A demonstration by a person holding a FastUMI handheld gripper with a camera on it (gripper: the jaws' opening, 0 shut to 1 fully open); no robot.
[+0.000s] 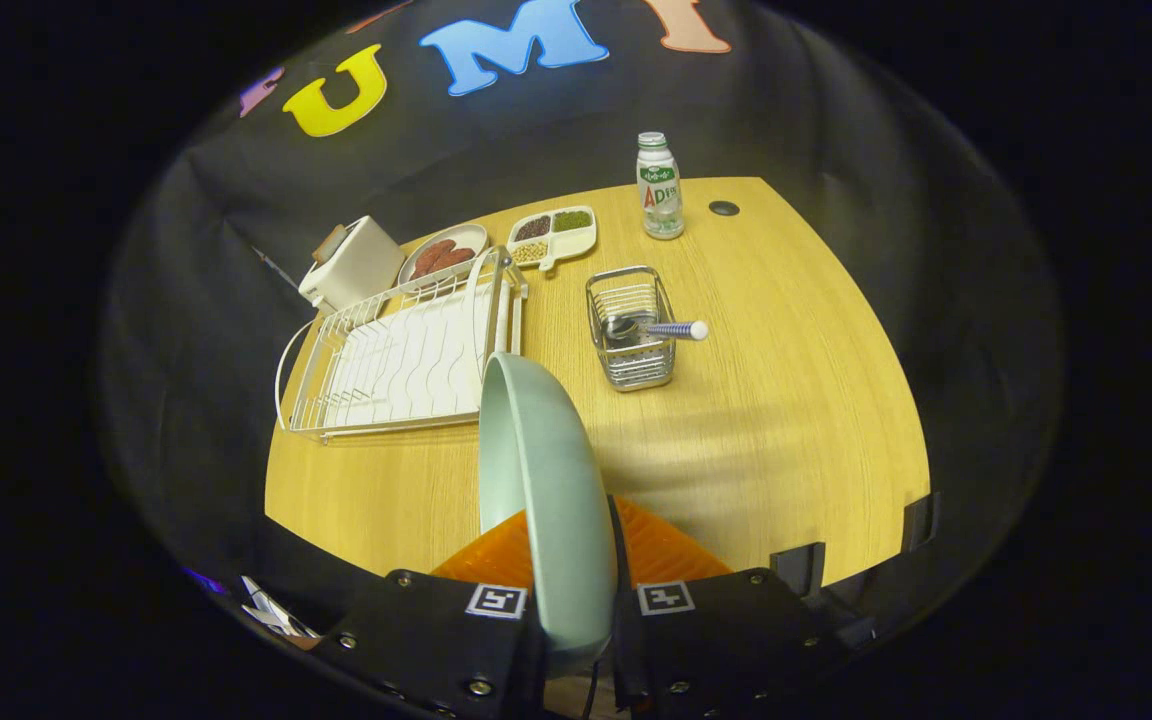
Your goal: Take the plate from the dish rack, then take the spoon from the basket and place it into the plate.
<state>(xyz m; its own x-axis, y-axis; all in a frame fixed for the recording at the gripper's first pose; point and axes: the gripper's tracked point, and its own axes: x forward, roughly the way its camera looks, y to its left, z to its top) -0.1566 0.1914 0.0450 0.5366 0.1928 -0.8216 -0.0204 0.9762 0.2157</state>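
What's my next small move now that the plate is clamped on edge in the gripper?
Probably lower the plate flat onto the bare table ahead of the fingers and let go. The gripper holds it on edge, clear of the dish rack, while the spoon sits in the basket beyond, so the fingers must be freed first.

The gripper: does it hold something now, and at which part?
Yes. The gripper is shut on the plate, gripping its rim edge-on, with the plate standing upright between both fingers.
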